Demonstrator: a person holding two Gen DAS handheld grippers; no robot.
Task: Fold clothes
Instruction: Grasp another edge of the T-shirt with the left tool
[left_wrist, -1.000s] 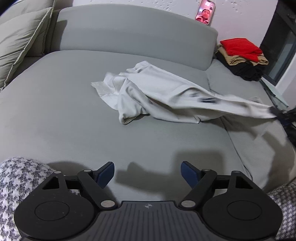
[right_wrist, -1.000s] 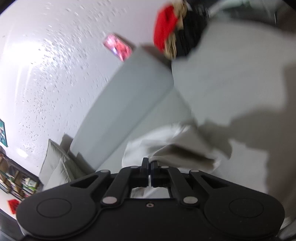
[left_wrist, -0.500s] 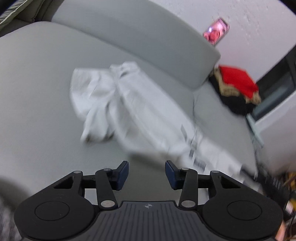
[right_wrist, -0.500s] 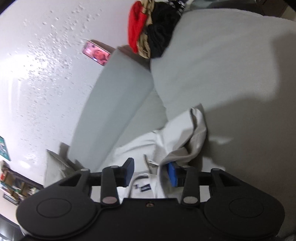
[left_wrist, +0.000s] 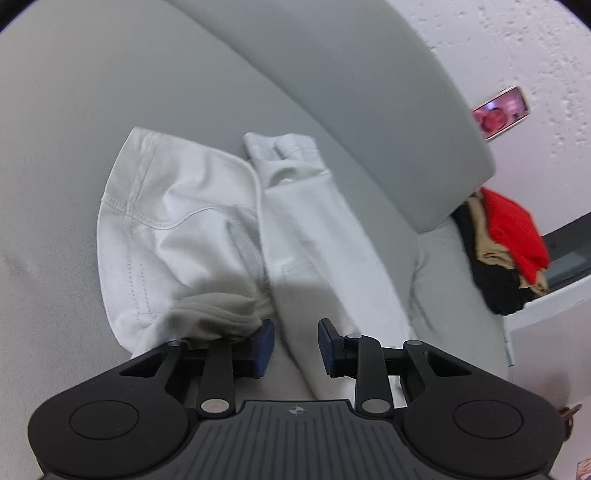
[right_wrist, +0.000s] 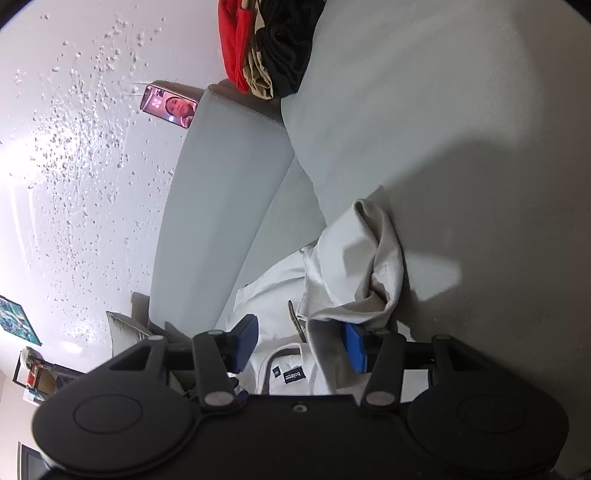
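A crumpled white garment (left_wrist: 207, 221) lies on the grey sofa seat (left_wrist: 55, 129). My left gripper (left_wrist: 296, 345) is open and low over the garment's near part, with cloth between and under its blue pads. In the right wrist view the same garment (right_wrist: 343, 266) lies bunched, its neck label (right_wrist: 291, 376) showing. My right gripper (right_wrist: 301, 345) is open, its pads on either side of a raised fold; nothing is clamped.
A stack of folded red, tan and black clothes (left_wrist: 506, 236) sits at the sofa's far right end, also in the right wrist view (right_wrist: 266, 44). The grey backrest (left_wrist: 351, 66) runs behind the garment. A phone (right_wrist: 169, 106) hangs on the white wall.
My right gripper opened and let go of the garment, which dropped onto the seat. My left gripper moved forward and down onto the garment and narrowed, staying open.
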